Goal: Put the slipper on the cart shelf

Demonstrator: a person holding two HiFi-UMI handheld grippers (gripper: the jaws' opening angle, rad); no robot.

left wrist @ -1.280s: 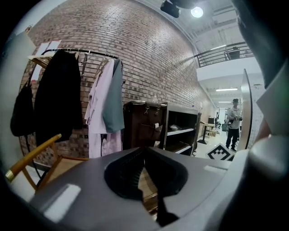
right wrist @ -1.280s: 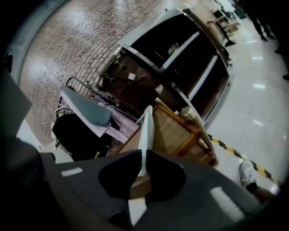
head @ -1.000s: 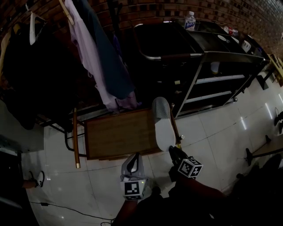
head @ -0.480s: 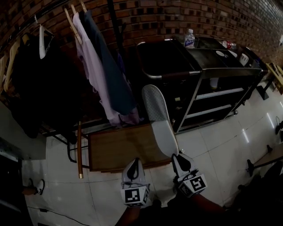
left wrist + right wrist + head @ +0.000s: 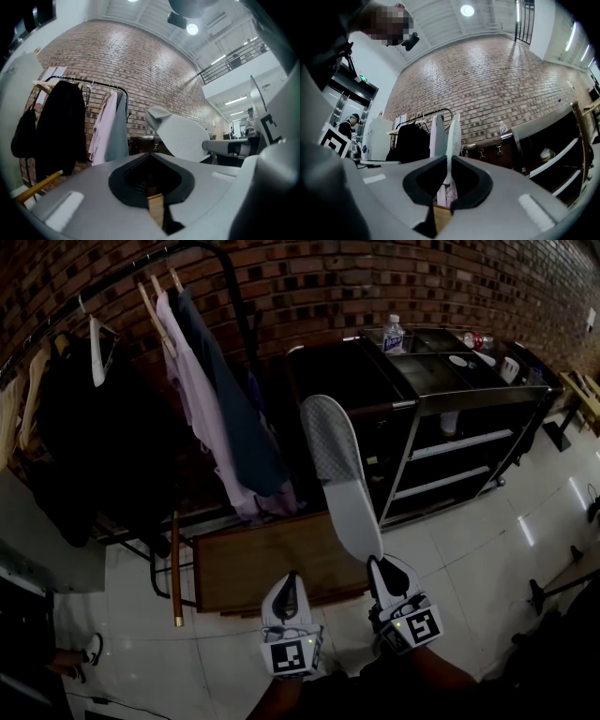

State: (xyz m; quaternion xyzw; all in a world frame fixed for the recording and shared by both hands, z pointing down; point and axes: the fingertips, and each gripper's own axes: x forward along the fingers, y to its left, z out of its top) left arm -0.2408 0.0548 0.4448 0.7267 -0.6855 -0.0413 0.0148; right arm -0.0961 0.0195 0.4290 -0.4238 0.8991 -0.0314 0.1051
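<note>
A white slipper (image 5: 337,474) stands nearly upright in the air, sole toward me, heel end pinched by my right gripper (image 5: 380,565), which is shut on it. Its toe reaches up in front of the black metal cart (image 5: 457,390) with its open shelves. In the right gripper view the slipper (image 5: 452,136) shows edge-on between the jaws of my right gripper (image 5: 449,178). My left gripper (image 5: 289,583) hangs just left of the right one, shut and holding nothing. From the left gripper view the slipper (image 5: 187,138) is up to the right of my left gripper (image 5: 152,176).
A clothes rack with hanging garments (image 5: 206,409) stands left of the cart. Below it a low wooden platform (image 5: 267,554) lies on the tiled floor, with a wooden pole (image 5: 175,568) beside it. A water bottle (image 5: 394,334) and small items sit on the cart top.
The right gripper has lifted the slipper off the wooden platform and tipped it upright toward the cart. Both grippers now sit lower in the head view, which has tilted upward.
</note>
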